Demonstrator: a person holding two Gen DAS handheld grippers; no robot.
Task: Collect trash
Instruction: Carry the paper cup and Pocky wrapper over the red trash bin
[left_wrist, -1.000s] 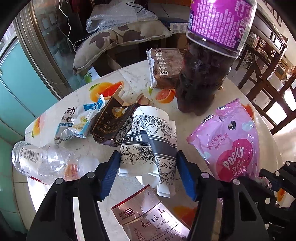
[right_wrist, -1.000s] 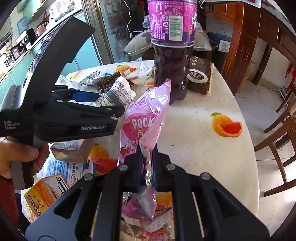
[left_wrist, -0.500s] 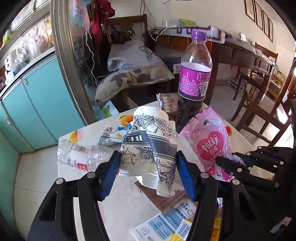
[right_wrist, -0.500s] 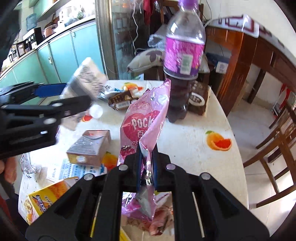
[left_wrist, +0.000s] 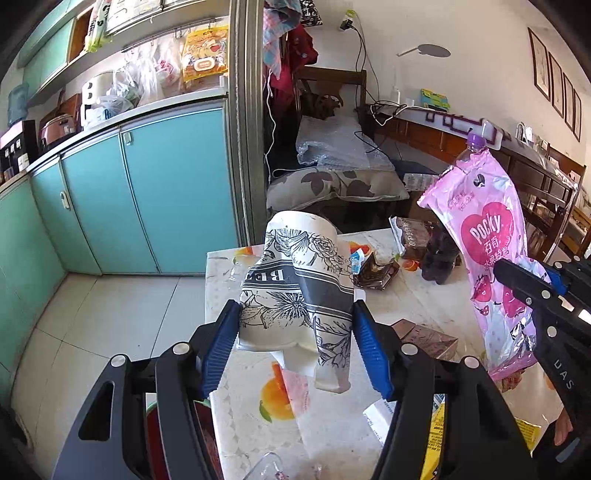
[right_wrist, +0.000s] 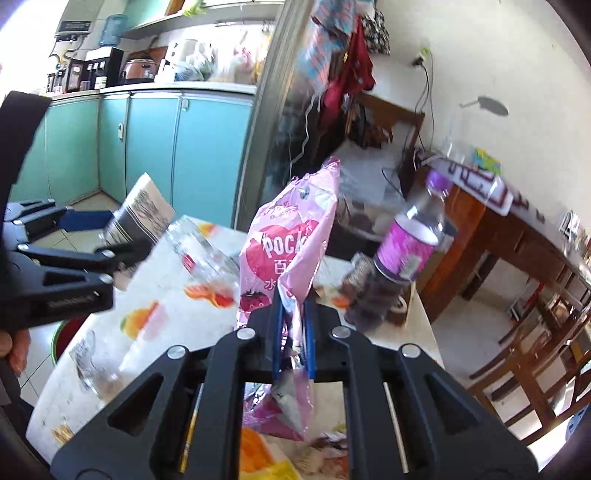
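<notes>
Clutter covers the table (left_wrist: 413, 310), whose cloth is printed with orange slices: one purple-capped bottle of dark drink (right_wrist: 399, 254) stands upright toward the far edge, with a brown snack packet (left_wrist: 410, 236) just beside it, a crumpled dark wrapper (left_wrist: 376, 271) nearer the middle, and a small brown box (left_wrist: 428, 336) closer in. One clear crushed plastic bottle (right_wrist: 199, 251) lies on its side between the two grippers in the right wrist view (blurred there). Teal cabinets (left_wrist: 147, 192) run along the floor beyond the table, and wooden chairs (right_wrist: 524, 358) stand off its right side.

Two pieces of trash are held up above the table, one in each gripper. The left gripper (left_wrist: 295, 343) has its blue pads pressed against the sides of a crumpled paper cup (left_wrist: 295, 288) with black floral print, rim pointing away and upward. The right gripper (right_wrist: 293, 336) is pinched tight on the lower part of a pink Pocky bag (right_wrist: 288, 251), which stands upright above the fingers, its tail hanging below them. The two grippers are level with each other, side by side and apart, with a bit of the person's hand (right_wrist: 16, 347) showing behind the left one
</notes>
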